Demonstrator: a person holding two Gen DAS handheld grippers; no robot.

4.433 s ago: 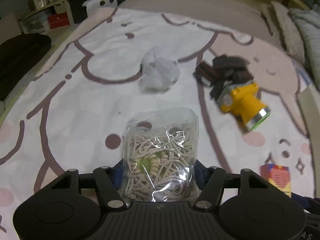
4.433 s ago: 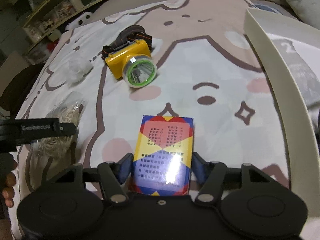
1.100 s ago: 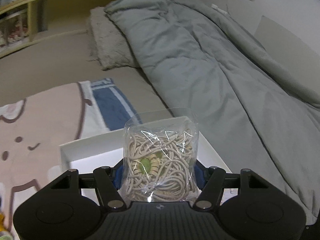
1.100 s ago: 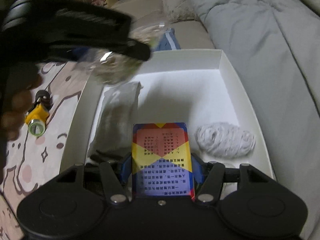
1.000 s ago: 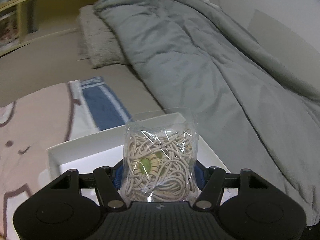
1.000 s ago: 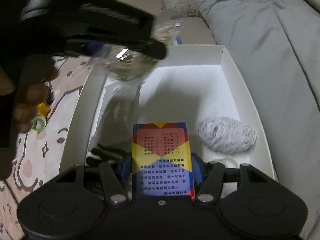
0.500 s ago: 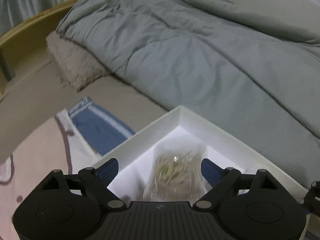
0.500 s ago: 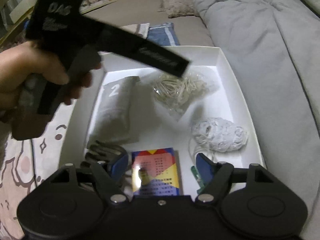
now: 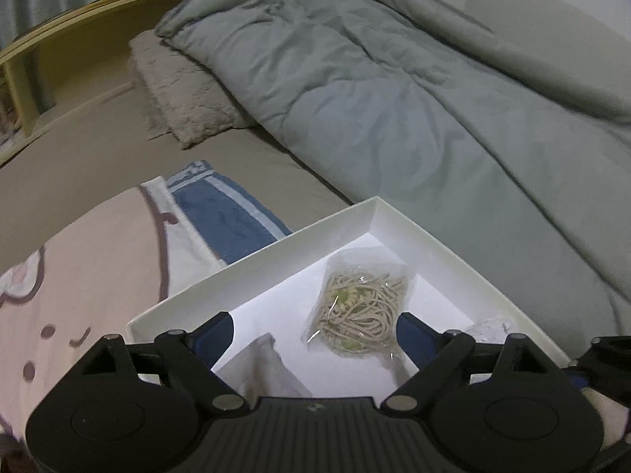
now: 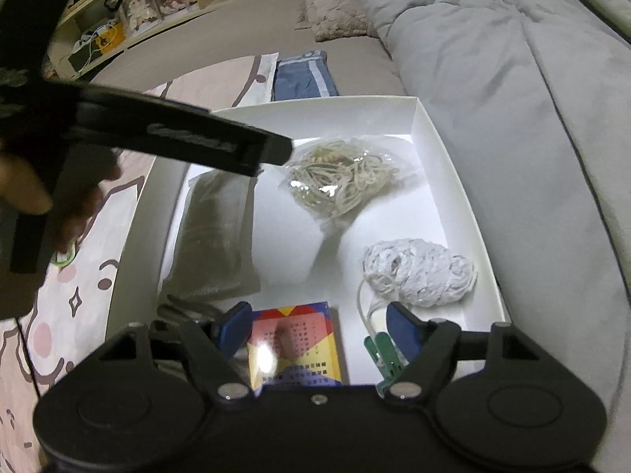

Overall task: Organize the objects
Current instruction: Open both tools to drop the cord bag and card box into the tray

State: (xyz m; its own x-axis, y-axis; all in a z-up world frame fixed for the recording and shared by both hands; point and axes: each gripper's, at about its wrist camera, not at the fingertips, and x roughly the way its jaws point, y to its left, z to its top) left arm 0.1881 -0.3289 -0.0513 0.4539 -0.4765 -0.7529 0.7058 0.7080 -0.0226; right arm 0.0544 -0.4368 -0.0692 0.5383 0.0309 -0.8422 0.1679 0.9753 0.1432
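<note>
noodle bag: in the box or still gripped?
In the box. The noodle bag lies flat on the white box floor near its far corner, clear of the open left gripper.

A grey quilt [image 9: 394, 90] lies rumpled across the bed, filling the upper right of both views. A fuzzy beige pillow [image 9: 177, 90] rests against its left edge on a taupe sheet [image 9: 79, 157]. A pink and white cartoon-print blanket [image 9: 98, 256] covers the near left area of the bed; a blue cloth with pale stripes [image 9: 224, 216] lies at its far edge. Beyond the bed stands a yellow wooden shelf unit [image 10: 130, 4], holding small items too blurred to identify and a tangle of cables [image 10: 98, 41]. A pale wall [image 9: 552, 0] shows at upper right.
</note>
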